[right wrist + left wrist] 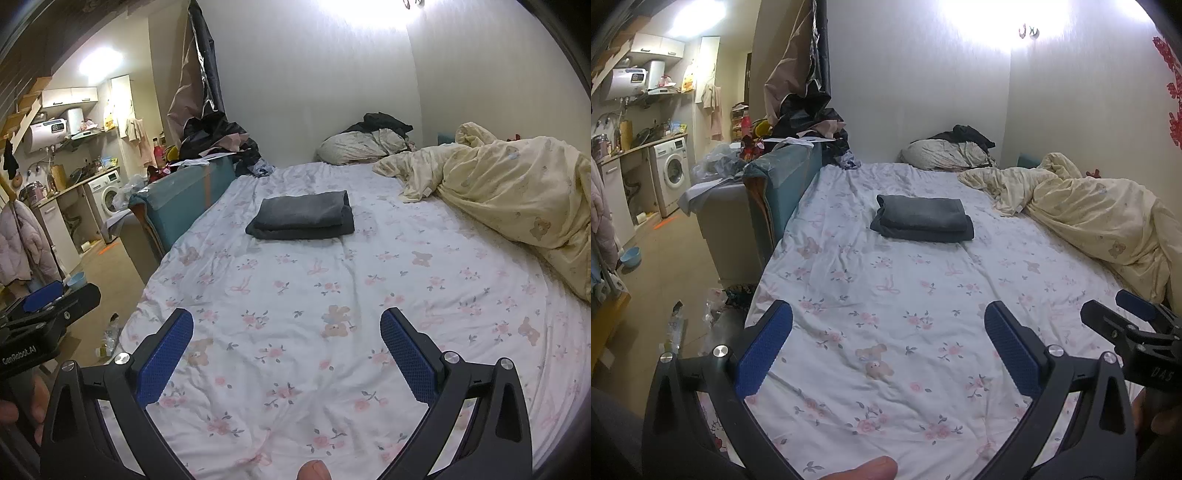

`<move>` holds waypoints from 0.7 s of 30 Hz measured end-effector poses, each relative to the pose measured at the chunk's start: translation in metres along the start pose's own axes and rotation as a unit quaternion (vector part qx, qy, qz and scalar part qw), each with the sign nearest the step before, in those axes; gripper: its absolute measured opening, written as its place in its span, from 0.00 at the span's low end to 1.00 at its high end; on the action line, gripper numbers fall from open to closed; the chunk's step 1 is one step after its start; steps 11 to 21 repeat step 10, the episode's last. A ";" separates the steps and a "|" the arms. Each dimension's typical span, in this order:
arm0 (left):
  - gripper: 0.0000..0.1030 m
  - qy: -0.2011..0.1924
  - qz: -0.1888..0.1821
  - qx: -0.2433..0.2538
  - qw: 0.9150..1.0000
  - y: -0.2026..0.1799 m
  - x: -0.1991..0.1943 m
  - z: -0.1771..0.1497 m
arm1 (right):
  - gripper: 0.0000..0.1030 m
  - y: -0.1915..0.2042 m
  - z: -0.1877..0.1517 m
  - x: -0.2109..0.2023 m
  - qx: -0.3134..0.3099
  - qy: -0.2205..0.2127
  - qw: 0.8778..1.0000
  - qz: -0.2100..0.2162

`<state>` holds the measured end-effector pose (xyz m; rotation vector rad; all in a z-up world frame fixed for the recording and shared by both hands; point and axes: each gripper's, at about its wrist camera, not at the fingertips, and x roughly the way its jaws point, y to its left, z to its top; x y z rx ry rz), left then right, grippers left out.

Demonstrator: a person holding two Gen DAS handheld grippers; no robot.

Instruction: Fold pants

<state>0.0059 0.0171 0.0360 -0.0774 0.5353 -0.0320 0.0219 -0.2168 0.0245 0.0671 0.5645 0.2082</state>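
Dark grey pants (pixel 921 218) lie folded into a neat rectangle on the floral bed sheet (pixel 886 295), well beyond both grippers; in the right wrist view the pants (pixel 303 216) sit at centre. My left gripper (pixel 888 332) hovers open above the near part of the bed, nothing between its blue pads. My right gripper (pixel 286 332) is also open and holds nothing. The right gripper (pixel 1123 321) shows at the right edge of the left wrist view, and the left gripper (pixel 51 306) at the left edge of the right wrist view.
A cream duvet (pixel 1100 218) is bunched along the bed's right side, with a pillow and dark clothes (pixel 953 147) at the head. A teal padded panel (pixel 783 181) and clutter stand left of the bed. Further left are a washing machine (pixel 672 170) and a kitchen counter.
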 end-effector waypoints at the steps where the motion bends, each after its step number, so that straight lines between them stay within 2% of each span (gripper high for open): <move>1: 0.99 -0.001 0.001 0.000 1.000 0.000 0.000 0.000 | 1.00 0.000 0.000 0.000 -0.001 0.000 1.000 0.000; 21: 0.99 0.001 0.001 -0.004 1.000 0.001 0.000 -0.001 | 1.00 0.001 -0.002 0.000 -0.004 -0.002 1.000 0.000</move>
